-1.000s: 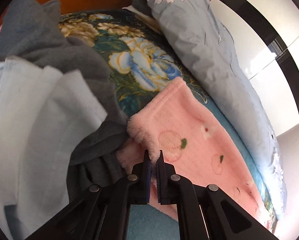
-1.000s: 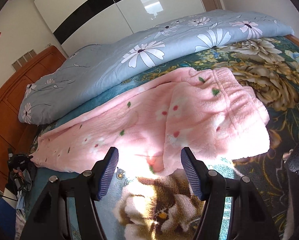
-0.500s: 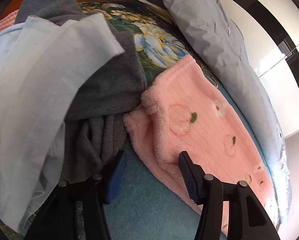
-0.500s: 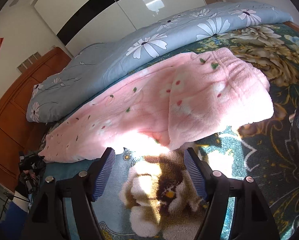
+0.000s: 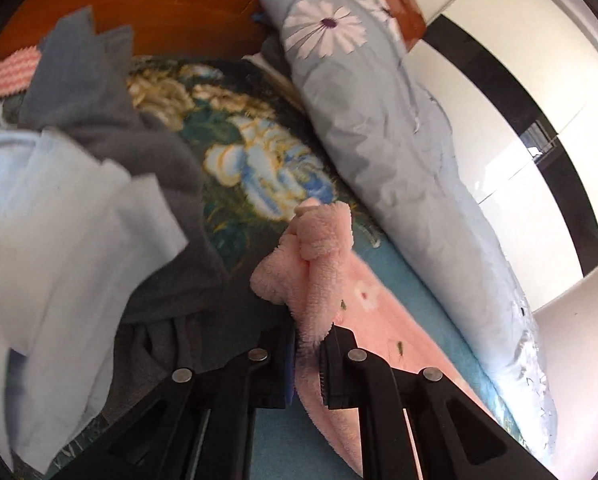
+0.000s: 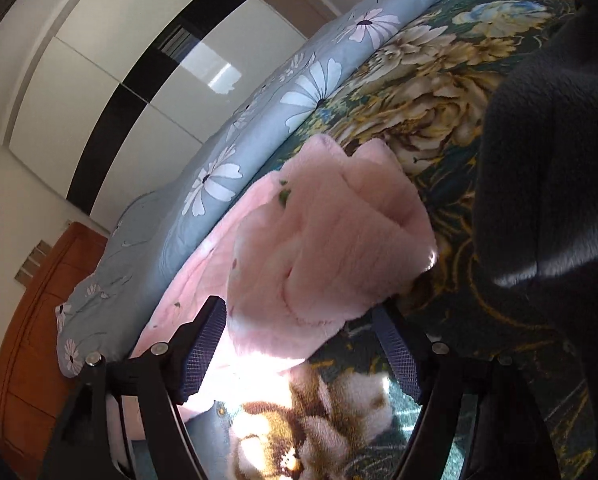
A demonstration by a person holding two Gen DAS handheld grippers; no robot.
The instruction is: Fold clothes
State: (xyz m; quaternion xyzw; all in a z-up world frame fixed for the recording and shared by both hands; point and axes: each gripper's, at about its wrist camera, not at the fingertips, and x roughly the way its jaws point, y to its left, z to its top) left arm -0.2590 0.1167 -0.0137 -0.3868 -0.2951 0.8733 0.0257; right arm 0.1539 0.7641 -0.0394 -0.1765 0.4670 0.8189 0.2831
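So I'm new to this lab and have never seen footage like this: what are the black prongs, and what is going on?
Those are handheld tongs, one in each of a person's hands, each with a fisheye camera looking along its fingers. In the left view, the left tongs pinch an edge of the pink fleece garment, lifting it. In the right view, the right tongs are open near the same garment's folded part. It lies on a flowered blanket, beside a blue daisy quilt and a pile of grey and pale blue clothes.

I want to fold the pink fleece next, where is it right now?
The pink fleece garment lies on the floral blanket, between the grey clothes pile and the blue daisy quilt; the left gripper pinches its corner.
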